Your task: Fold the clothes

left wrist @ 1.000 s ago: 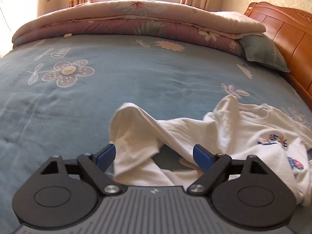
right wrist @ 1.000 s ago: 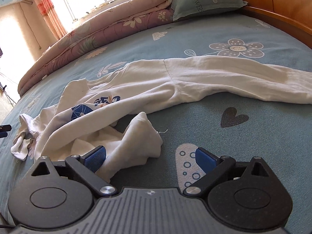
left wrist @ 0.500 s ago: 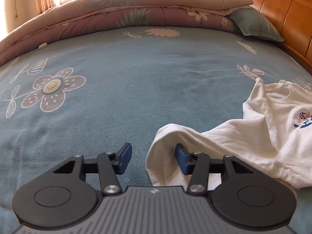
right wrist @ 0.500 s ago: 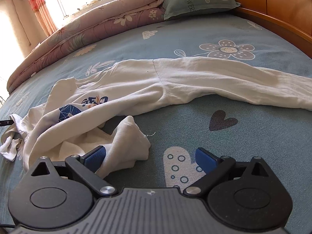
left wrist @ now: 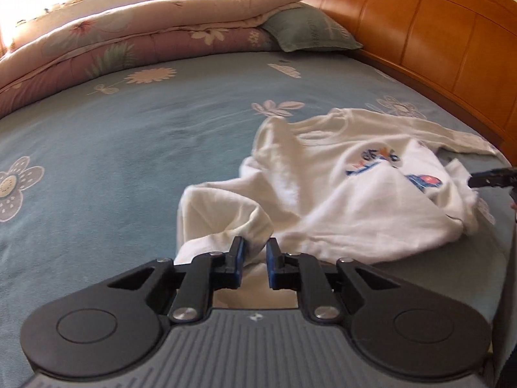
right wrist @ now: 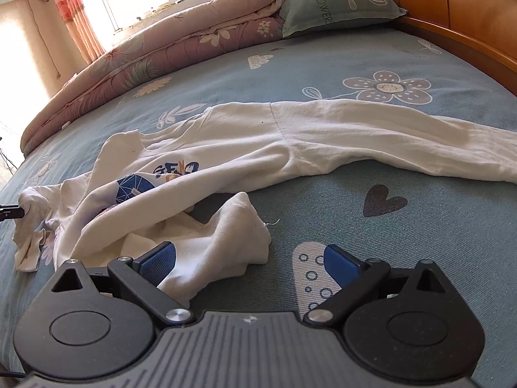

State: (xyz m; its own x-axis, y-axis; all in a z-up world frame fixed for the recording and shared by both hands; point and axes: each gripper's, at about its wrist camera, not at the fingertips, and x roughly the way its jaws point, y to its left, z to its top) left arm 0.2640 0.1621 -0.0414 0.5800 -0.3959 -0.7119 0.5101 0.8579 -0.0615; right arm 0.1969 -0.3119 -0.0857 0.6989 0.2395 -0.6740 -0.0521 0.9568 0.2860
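Both jaws of the left gripper (left wrist: 253, 252) are closing, nearly together, with a bunched fold of the white shirt (left wrist: 339, 200) between their blue pads; the cloth fills the narrow gap and seems pinched. That fold is the shirt's near-left end, probably a sleeve cuff.

Jaws of the right gripper (right wrist: 250, 260) stand spread wide. Its left pad rests against a crumpled corner of the shirt's hem, while its right pad sits over bare bedding with nothing pressed between the two.

Outward from the grippers, the shirt lies rumpled on a blue bedspread (right wrist: 371, 64) printed with pale flowers, hearts and clouds. Its front faces up, showing a blue and orange printed design on the chest. One long sleeve stretches flat toward the right in the right wrist view; the body is creased and partly doubled over itself. In the left wrist view the tip of the right gripper shows at the far right edge, just beside the shirt's hem.

Farther back, a folded pink floral quilt (left wrist: 135, 45) runs along the far side of the bed, with a grey-green pillow (right wrist: 339, 3) tucked against it. An orange wooden headboard (left wrist: 436, 38) curves along the right, and a bright window with pink curtains (right wrist: 71, 19) stands behind.
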